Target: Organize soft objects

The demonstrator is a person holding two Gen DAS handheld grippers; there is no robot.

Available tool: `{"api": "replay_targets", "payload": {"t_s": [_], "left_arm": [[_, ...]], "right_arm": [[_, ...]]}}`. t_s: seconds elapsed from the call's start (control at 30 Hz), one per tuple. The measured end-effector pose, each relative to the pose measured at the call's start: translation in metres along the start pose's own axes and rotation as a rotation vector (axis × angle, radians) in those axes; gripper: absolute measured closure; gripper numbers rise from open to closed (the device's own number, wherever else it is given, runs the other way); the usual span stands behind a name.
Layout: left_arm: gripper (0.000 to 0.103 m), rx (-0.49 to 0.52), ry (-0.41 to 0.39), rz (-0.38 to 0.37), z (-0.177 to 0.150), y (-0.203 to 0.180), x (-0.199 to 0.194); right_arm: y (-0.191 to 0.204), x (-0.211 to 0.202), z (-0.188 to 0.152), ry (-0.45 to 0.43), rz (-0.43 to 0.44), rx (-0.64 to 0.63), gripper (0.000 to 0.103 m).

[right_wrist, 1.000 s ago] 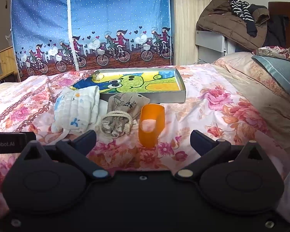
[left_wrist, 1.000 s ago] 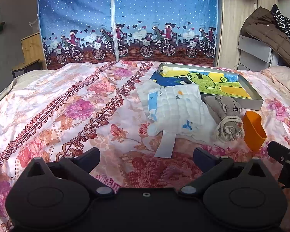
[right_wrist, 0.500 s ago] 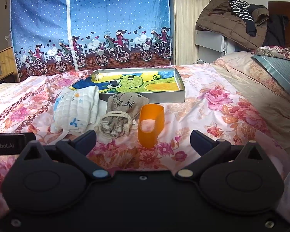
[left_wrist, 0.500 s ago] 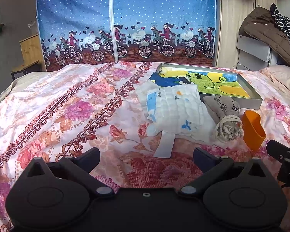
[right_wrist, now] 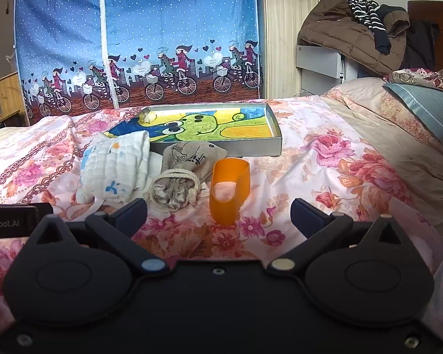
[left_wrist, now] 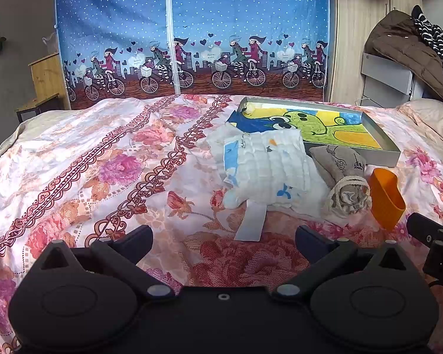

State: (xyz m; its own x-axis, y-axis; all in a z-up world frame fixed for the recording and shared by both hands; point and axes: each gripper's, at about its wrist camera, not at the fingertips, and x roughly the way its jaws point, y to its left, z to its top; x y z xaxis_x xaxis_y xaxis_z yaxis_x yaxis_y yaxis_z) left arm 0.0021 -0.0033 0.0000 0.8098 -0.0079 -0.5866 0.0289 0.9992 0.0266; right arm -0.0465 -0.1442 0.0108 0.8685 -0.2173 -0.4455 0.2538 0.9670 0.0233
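Observation:
A folded white quilted cloth (left_wrist: 268,168) with blue prints lies on the floral bedspread, also in the right wrist view (right_wrist: 115,168). Beside it lies a grey drawstring pouch (left_wrist: 344,177) (right_wrist: 180,174), then an orange soft cup (left_wrist: 385,197) (right_wrist: 229,188) on its side. Behind them sits a shallow grey tray (left_wrist: 381,147) (right_wrist: 276,147) with a cartoon picture inside. My left gripper (left_wrist: 223,240) is open and empty, short of the cloth. My right gripper (right_wrist: 218,214) is open and empty, just short of the cup.
A blue bicycle-print fabric wardrobe (left_wrist: 192,38) stands behind the bed. A wooden cabinet (left_wrist: 47,79) is at the left. Coats lie piled on a grey unit (right_wrist: 351,32) at the right, with pillows (right_wrist: 419,106) near it. The right gripper's body (left_wrist: 434,242) shows at the left view's right edge.
Both grippers have barely shifted; the scene sits slightly lower and nearer in the views. Nothing was taken hold of or let go.

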Motion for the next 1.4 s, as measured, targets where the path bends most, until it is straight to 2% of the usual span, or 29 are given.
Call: {"api": "replay_targets", "payload": {"t_s": [1.07,1.3,1.4], "left_arm": [[0.001,0.003,-0.003,0.000,0.000,-0.001,0.000],[0.001,0.007,-0.012,-0.002,0.000,-0.003,0.000],[0.001,0.010,-0.017,-0.013,0.001,-0.004,0.003]], "right_arm": [[0.000,0.001,0.000,0.005,-0.001,0.000,0.000],[0.004,0.007,-0.001,0.054,-0.009,-0.010,0.000],[0.006,0.012,0.000,0.083,-0.052,-0.015,0.000]]}}
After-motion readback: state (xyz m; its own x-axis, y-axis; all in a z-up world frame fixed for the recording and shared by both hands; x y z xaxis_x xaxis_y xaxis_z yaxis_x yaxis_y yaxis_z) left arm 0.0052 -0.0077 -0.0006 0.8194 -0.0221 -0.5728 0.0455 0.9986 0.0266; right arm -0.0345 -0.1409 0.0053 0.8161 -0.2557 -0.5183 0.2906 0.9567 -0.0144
